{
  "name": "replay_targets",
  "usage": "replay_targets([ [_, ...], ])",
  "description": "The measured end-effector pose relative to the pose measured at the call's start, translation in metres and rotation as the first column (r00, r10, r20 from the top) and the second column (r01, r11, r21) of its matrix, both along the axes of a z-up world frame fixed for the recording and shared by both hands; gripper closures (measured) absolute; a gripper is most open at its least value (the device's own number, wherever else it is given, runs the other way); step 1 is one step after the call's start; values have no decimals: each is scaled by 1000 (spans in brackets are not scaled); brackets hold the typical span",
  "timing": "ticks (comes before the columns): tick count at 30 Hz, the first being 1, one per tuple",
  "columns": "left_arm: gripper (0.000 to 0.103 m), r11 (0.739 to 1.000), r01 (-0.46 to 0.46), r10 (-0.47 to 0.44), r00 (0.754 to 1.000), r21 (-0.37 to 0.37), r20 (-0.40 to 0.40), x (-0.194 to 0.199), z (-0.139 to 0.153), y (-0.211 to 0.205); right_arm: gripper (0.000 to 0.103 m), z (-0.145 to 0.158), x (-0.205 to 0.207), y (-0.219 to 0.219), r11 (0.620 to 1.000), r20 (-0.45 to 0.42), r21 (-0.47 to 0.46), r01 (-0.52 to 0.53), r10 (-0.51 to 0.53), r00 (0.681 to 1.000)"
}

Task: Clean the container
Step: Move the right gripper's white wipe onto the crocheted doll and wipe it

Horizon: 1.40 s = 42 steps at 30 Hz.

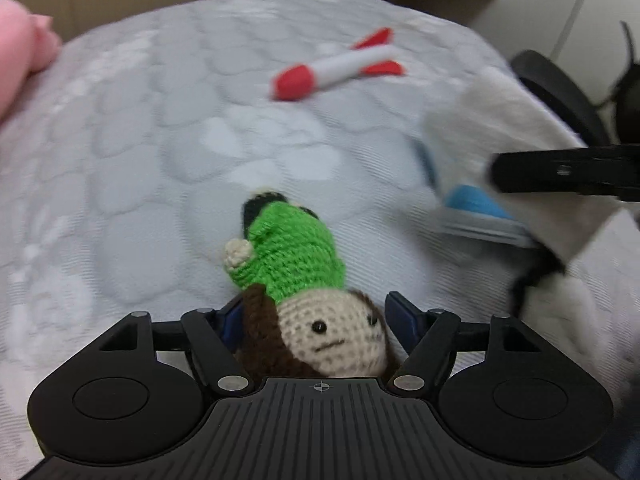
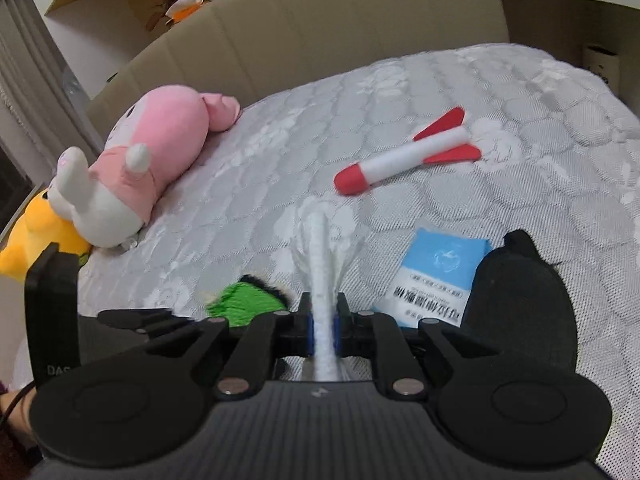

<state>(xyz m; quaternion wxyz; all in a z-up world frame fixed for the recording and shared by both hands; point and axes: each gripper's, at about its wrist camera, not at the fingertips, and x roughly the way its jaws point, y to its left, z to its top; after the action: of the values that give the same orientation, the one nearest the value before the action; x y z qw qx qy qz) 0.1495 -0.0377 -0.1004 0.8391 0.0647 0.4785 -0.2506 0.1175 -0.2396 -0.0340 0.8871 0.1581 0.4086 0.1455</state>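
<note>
Crocheted doll (image 1: 304, 296) sits low centre between left tool (image 1: 320, 312) pads, bed (image 1: 140, 160) beneath; contact unclear. Centre on head before squeezing. Right tool (image 2: 323, 320) pinches white mesh bag (image 2: 320, 256), probably container; hold mouth up, near doll.

Soft, even indoor light falls on the bed (image 1: 140, 160) with faint shadows and no glare. The left wrist view is motion-blurred, smearing the toy rocket (image 1: 340, 66). The right wrist view is sharper. Fisheye distortion bends the edges and darkens the corners.
</note>
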Motion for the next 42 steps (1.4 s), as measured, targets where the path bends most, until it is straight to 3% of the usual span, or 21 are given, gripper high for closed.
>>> replay_targets([
  [5, 10, 997, -15, 17, 1000, 80, -19, -9, 10, 1, 92, -2, 0, -3, 1000, -17, 18, -1, 1, 1000],
  [7, 7, 977, -117, 126, 991, 180, -43, -19, 28, 7, 92, -3, 0, -4, 1000, -24, 25, -4, 5, 1000],
  [8, 6, 964, -182, 192, 981, 194, -34, -27, 39, 16, 93, -3, 1, -3, 1000, -28, 14, -7, 7, 1000],
  [11, 2, 963, -230, 233, 972, 139, -12, -49, 59, 31, 93, -6, 9, 10, 996, -37, -85, -39, 36, 999],
  [12, 2, 960, -235, 239, 971, 151, -6, -50, 59, 30, 93, -7, 14, 16, 995, -45, -83, -56, 53, 998],
  [15, 2, 943, -213, 216, 976, 254, 17, -47, 46, 20, 93, -8, 29, 30, 988, -91, 110, -112, 123, 988],
  [17, 2, 936, -207, 214, 977, 284, 5, -43, 38, 18, 93, -8, 40, 40, 954, -114, 266, -141, 176, 978],
  [20, 1, 949, -232, 253, 965, 215, -74, -36, 30, 32, 93, -17, 54, 65, 925, -132, 322, -203, 256, 958],
  [22, 1, 949, -248, 273, 955, 193, -118, -31, 22, 39, 93, -26, 58, 76, 940, -130, 259, -225, 264, 956],
  [24, 1, 948, -242, 271, 954, 204, -127, -28, 17, 42, 93, -37, 61, 77, 954, -137, 204, -220, 251, 958],
  [29, 1, 963, -163, 190, 976, 215, -110, -22, 15, 31, 91, -53, 65, 42, 945, -190, 305, -122, 186, 964],
  [32, 1, 963, -132, 157, 983, 233, -92, -23, 16, 25, 88, -45, 64, 33, 971, -158, 224, -89, 127, 979],
  [35, 1, 963, -144, 168, 982, 229, -89, -24, 19, 28, 88, -38, 60, 41, 991, -136, 70, -112, 121, 983],
  [37, 1, 963, -158, 182, 979, 217, -94, -23, 20, 31, 88, -41, 54, 44, 990, -140, 37, -133, 137, 981],
  [42, 0, 967, -187, 209, 971, 174, -119, -18, 22, 43, 88, -34, 39, 44, 971, -143, 191, -141, 170, 975],
])
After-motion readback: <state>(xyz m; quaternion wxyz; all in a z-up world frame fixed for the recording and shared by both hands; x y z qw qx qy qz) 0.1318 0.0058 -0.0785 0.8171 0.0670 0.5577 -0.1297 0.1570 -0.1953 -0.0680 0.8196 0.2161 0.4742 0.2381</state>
